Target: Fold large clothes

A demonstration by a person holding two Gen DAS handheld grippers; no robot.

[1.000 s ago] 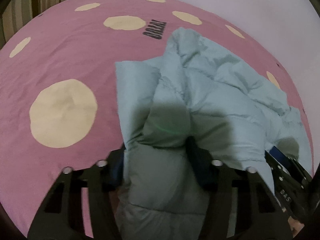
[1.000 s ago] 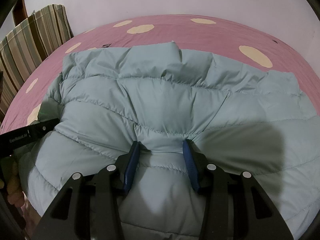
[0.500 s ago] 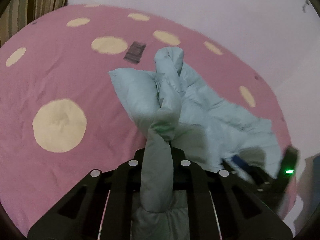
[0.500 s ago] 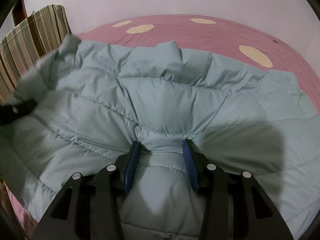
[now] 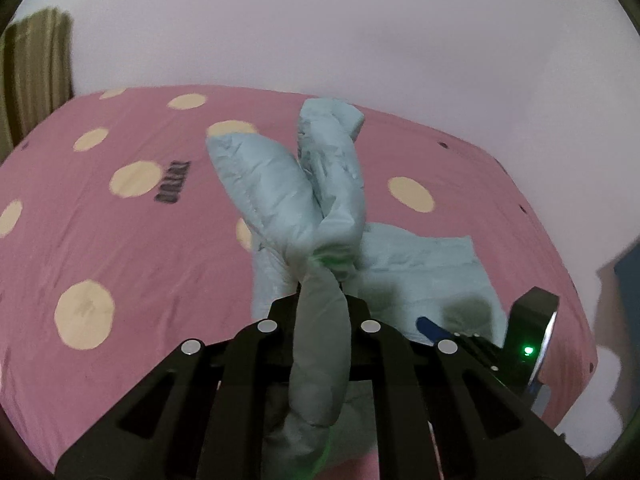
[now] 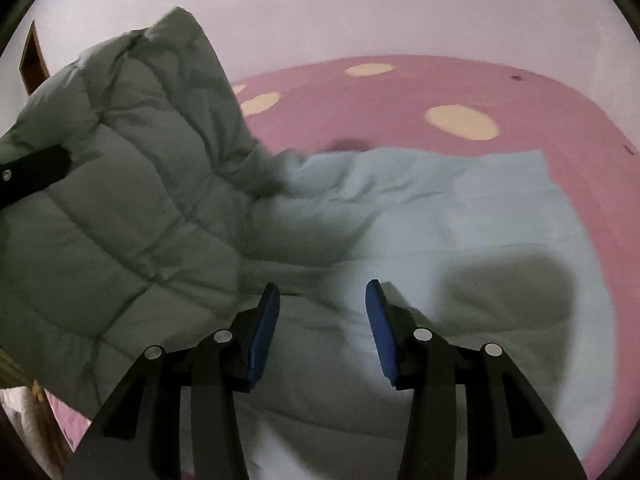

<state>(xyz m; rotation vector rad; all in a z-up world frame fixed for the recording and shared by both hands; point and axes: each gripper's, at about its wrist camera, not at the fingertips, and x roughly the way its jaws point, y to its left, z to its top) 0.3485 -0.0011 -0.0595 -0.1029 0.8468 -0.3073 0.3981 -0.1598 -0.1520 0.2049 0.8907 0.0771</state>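
Note:
A pale blue quilted puffer jacket (image 5: 288, 196) lies on a pink bed with cream dots (image 5: 120, 248). My left gripper (image 5: 320, 304) is shut on a bunched fold of the jacket and holds it raised off the bed. In the right wrist view that raised part (image 6: 120, 184) stands up at the left, with the left gripper's finger (image 6: 32, 172) against it. My right gripper (image 6: 322, 320) is open over the flat part of the jacket (image 6: 460, 216), its blue pads apart with nothing between them. It also shows in the left wrist view (image 5: 480, 340) at the lower right.
A pale wall (image 5: 320, 20) runs behind the bed. A striped cushion or curtain (image 5: 32, 72) is at the far left. The bed's near right edge (image 5: 580, 360) drops off beside the right gripper. Bare pink sheet (image 6: 440, 88) lies beyond the jacket.
My left gripper has closed on the jacket and lifted a fold upward. My right gripper has let go of the jacket and pulled back a little.

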